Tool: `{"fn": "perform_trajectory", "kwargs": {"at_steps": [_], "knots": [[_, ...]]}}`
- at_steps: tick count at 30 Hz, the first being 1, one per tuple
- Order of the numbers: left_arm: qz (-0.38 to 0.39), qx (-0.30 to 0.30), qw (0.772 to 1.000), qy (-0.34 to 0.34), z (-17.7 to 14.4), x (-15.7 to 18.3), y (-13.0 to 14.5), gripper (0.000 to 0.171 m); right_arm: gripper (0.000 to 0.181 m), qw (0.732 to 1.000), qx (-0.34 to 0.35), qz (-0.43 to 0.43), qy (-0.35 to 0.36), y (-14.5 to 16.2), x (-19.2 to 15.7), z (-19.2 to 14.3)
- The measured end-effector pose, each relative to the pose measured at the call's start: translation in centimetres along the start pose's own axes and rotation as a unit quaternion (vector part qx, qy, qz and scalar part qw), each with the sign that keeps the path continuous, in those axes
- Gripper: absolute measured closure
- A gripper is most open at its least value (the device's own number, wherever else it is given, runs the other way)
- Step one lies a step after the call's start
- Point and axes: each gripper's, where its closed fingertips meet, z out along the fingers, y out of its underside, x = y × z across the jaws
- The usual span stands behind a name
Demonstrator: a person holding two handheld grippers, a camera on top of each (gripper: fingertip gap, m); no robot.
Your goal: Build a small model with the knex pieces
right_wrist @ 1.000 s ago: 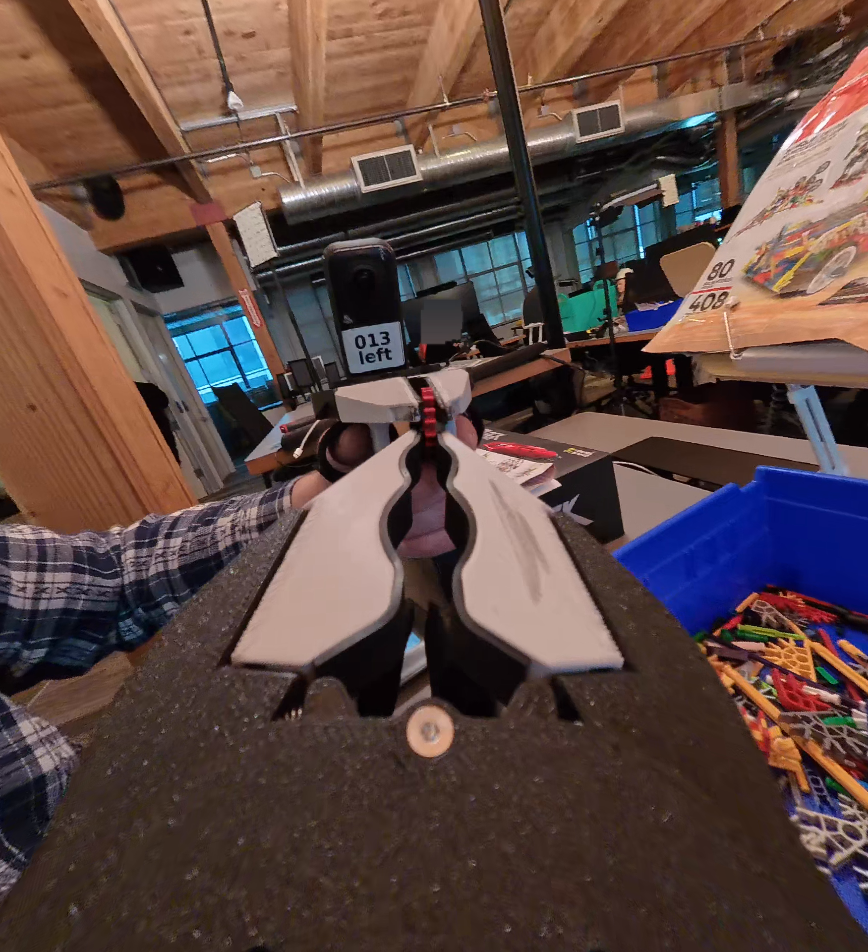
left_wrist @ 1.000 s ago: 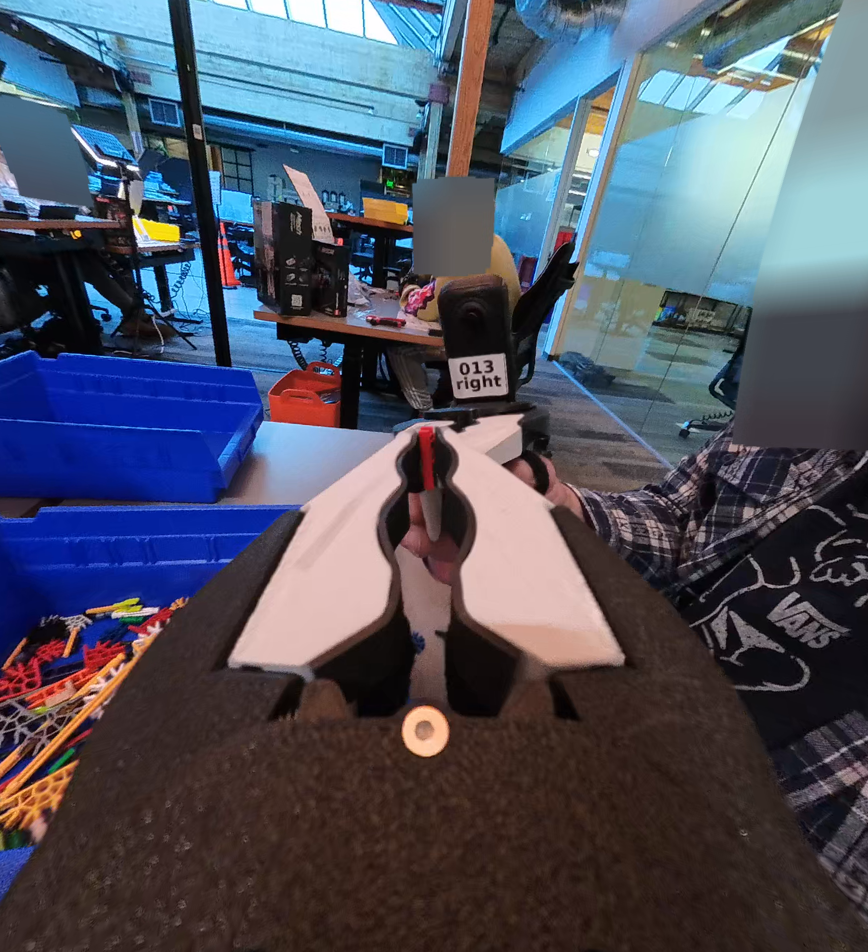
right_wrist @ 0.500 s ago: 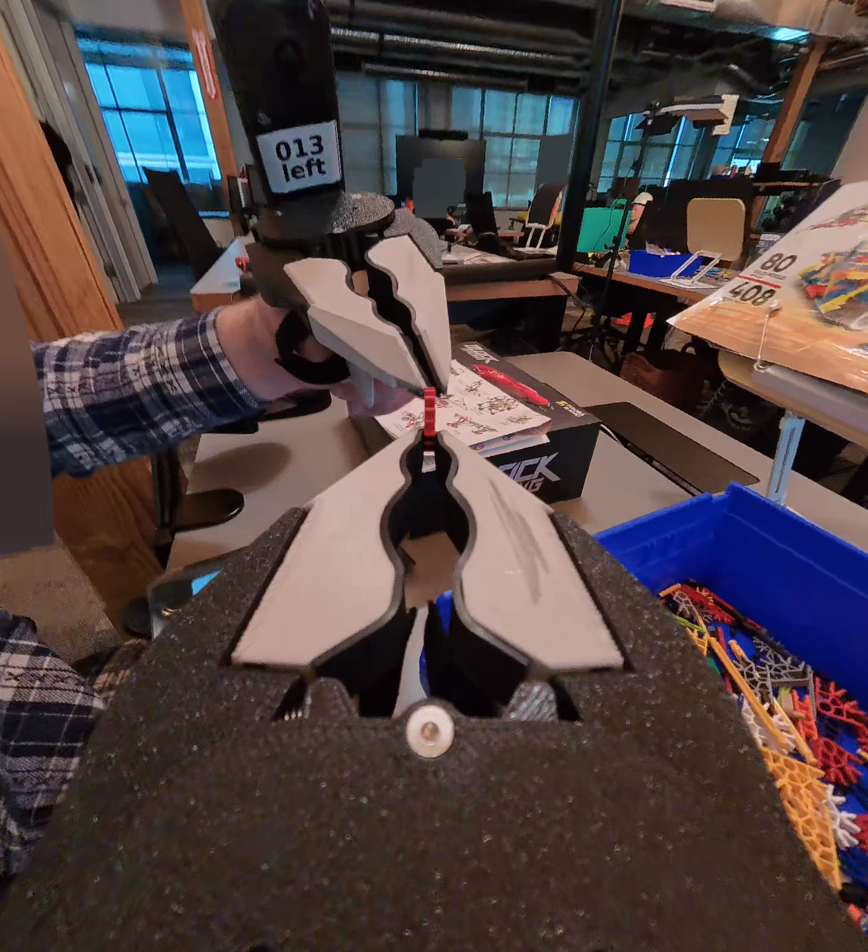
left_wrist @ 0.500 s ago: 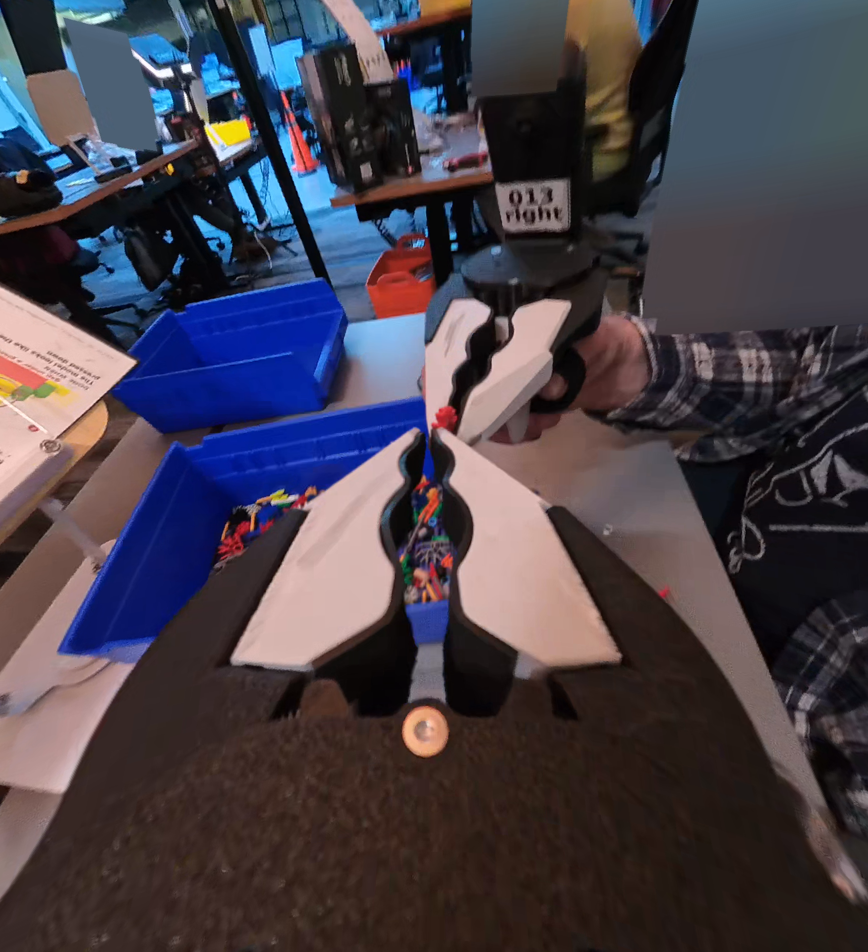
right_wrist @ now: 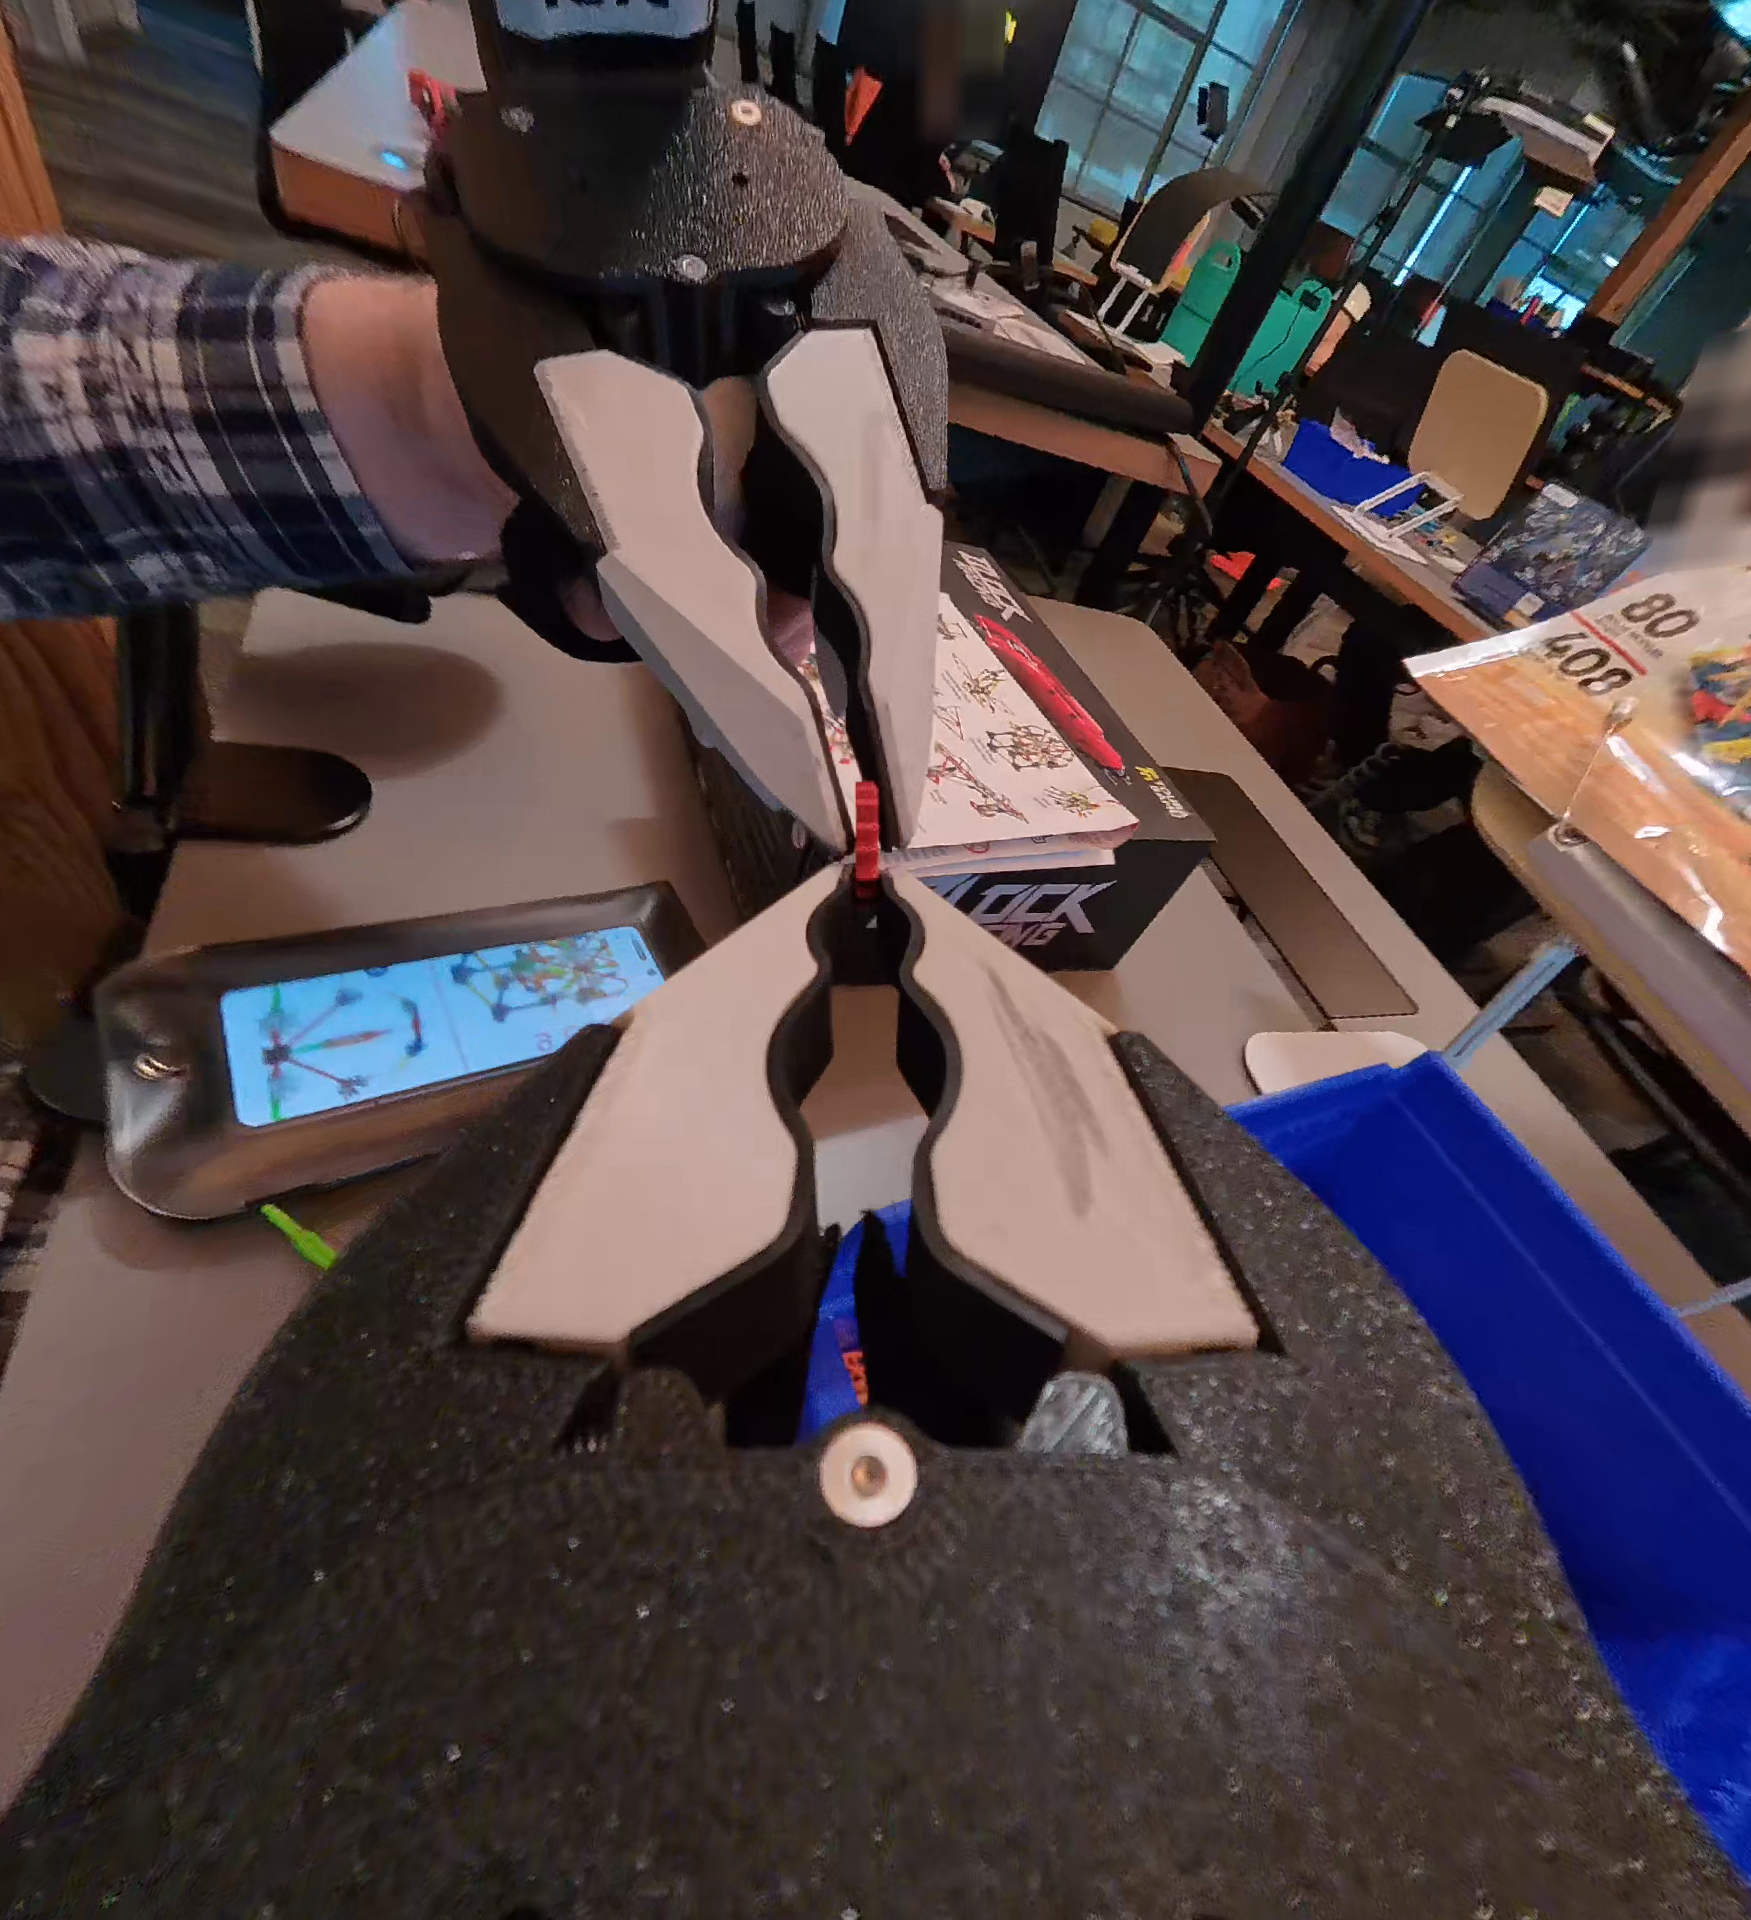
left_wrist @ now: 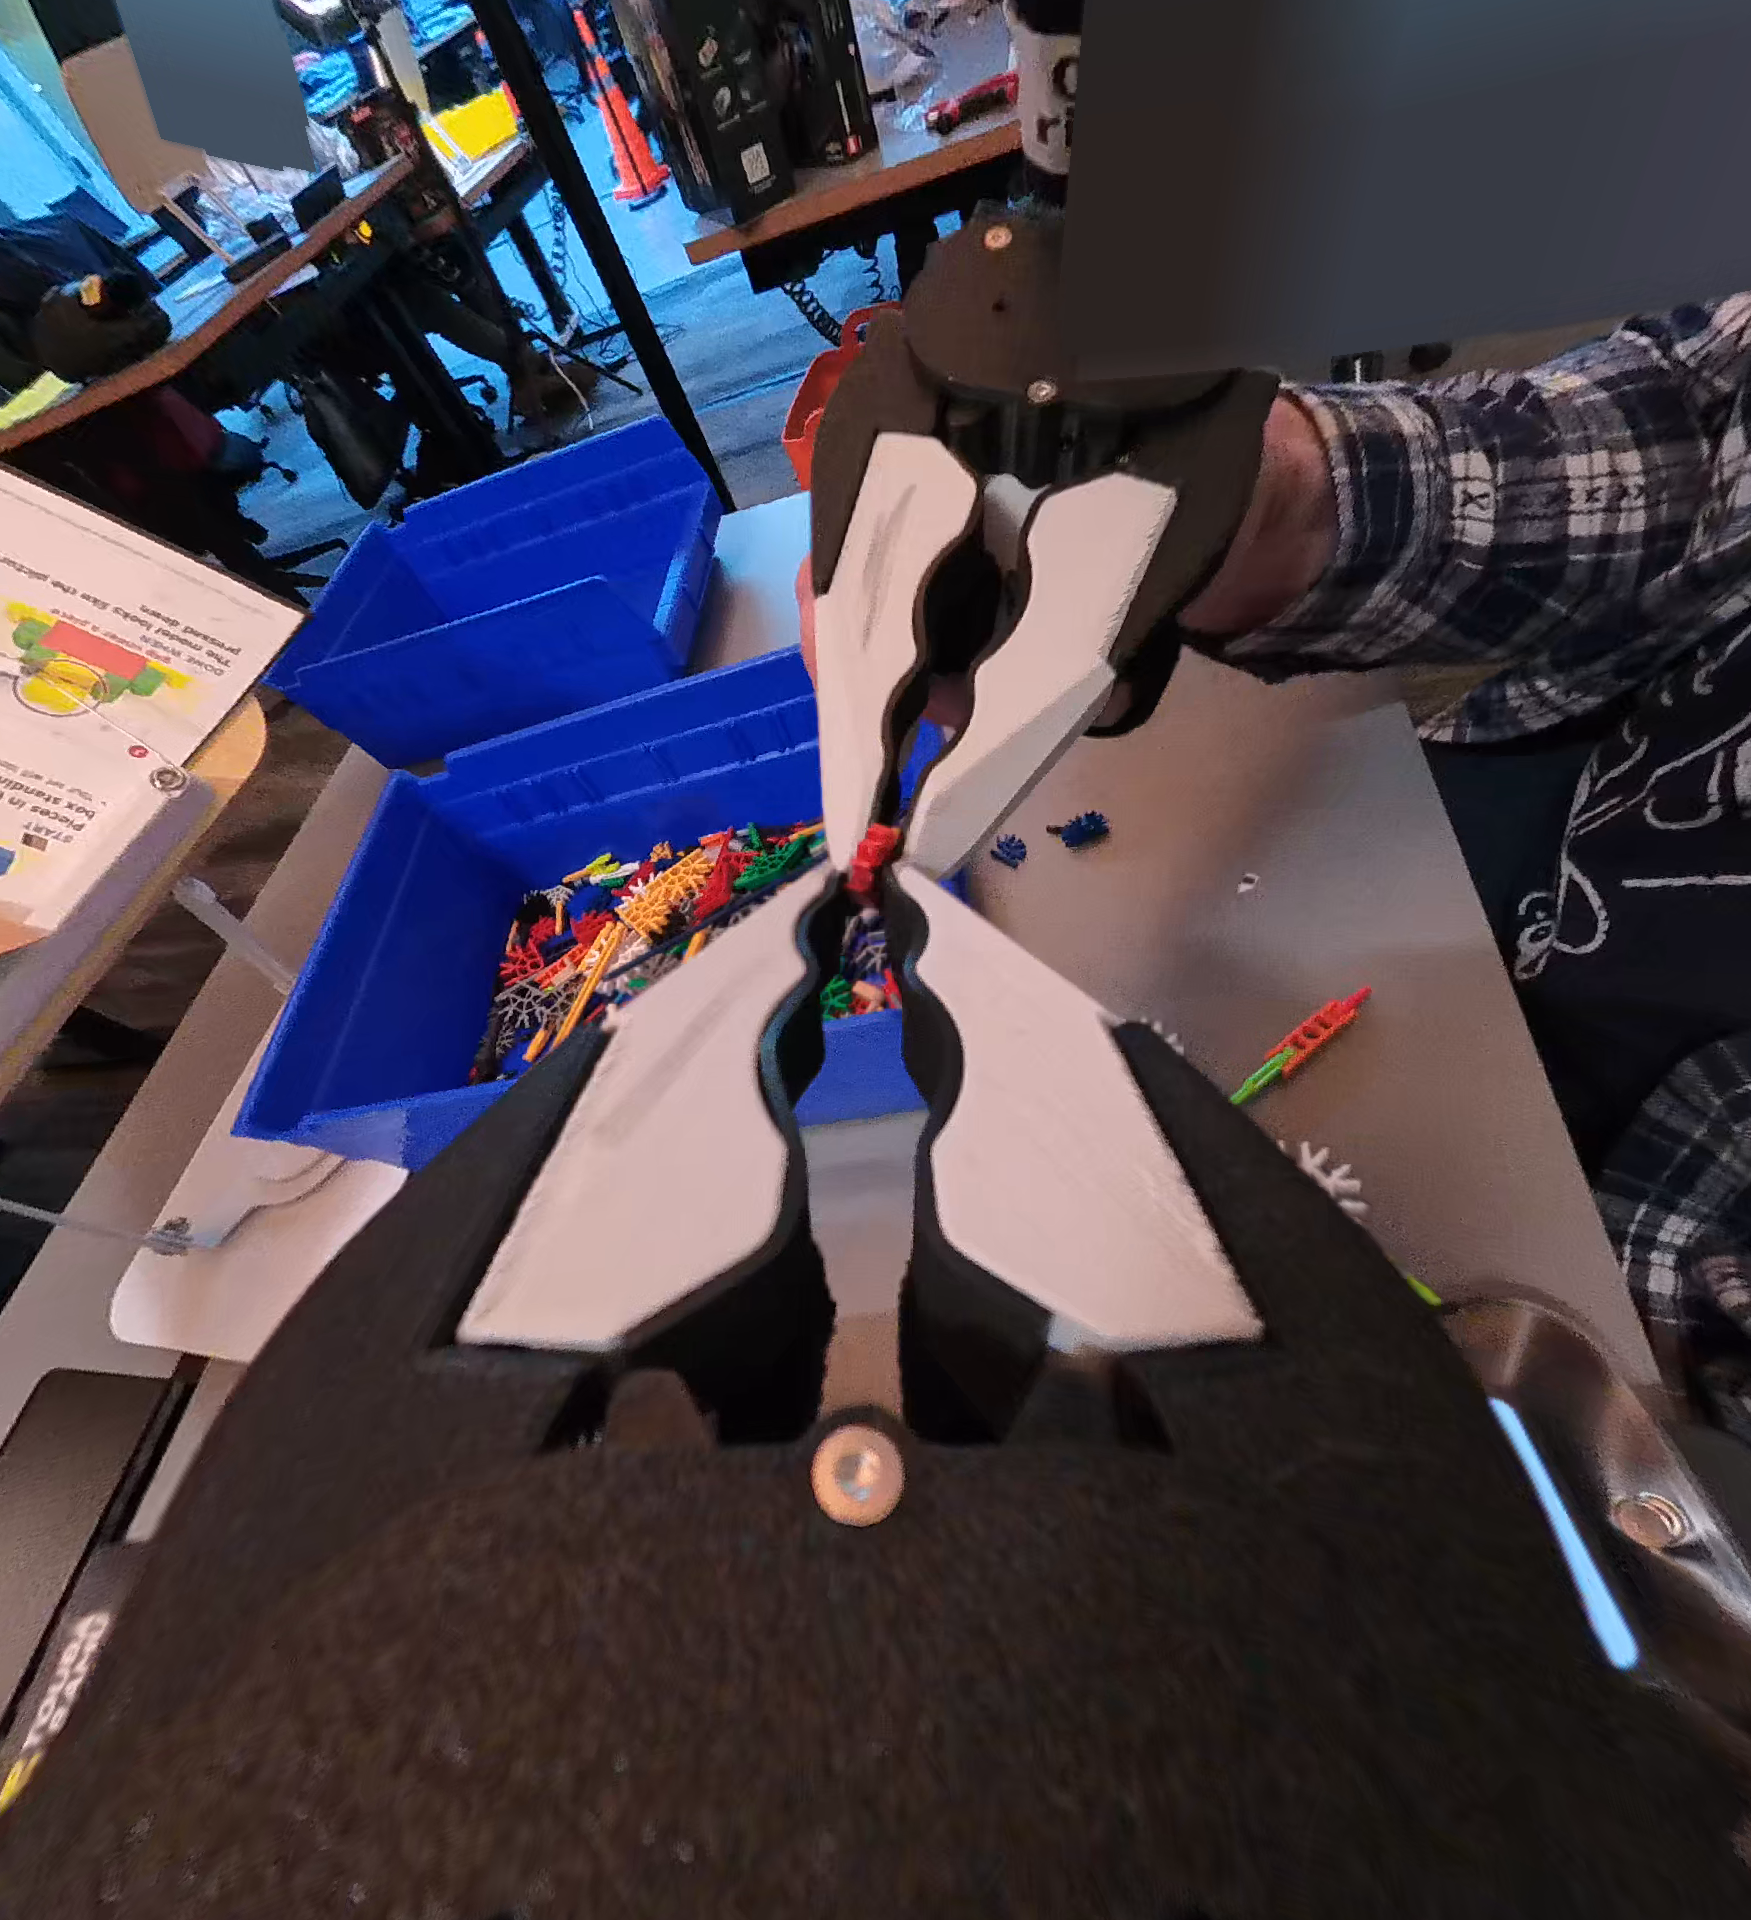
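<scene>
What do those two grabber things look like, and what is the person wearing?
Each gripper has a rough black body, two pale grey fingers with wavy black inner edges, and a silver screw at the base. A white label sits on top of each. The sleeves are dark blue and white plaid.

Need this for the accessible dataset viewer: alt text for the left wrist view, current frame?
The left gripper and the right gripper meet tip to tip, both pinching a small red piece above a blue bin full of mixed coloured construction pieces. A second blue bin sits behind on the grey table, where a few loose pieces lie.
</scene>
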Motion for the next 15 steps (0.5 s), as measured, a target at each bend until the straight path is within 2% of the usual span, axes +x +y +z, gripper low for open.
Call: {"fn": "perform_trajectory", "kwargs": {"at_steps": [3, 10, 15], "knots": [[0.007, -0.008, 1.0, -0.012, -0.4, 0.1, 0.6, 0.166, 0.179, 0.999, -0.01, -0.036, 0.012, 0.3, -0.2, 0.3], [0.015, -0.022, 0.999, -0.025, -0.9, 0.6, 1.3, 0.163, 0.179, 1.0, -0.014, -0.01, -0.018, 1.2, -0.7, 0.7], [0.024, -0.038, 0.999, -0.021, -0.6, 1.0, 1.5, 0.163, 0.179, 0.998, -0.033, -0.031, -0.035, 1.5, -1.5, 0.7]]}}
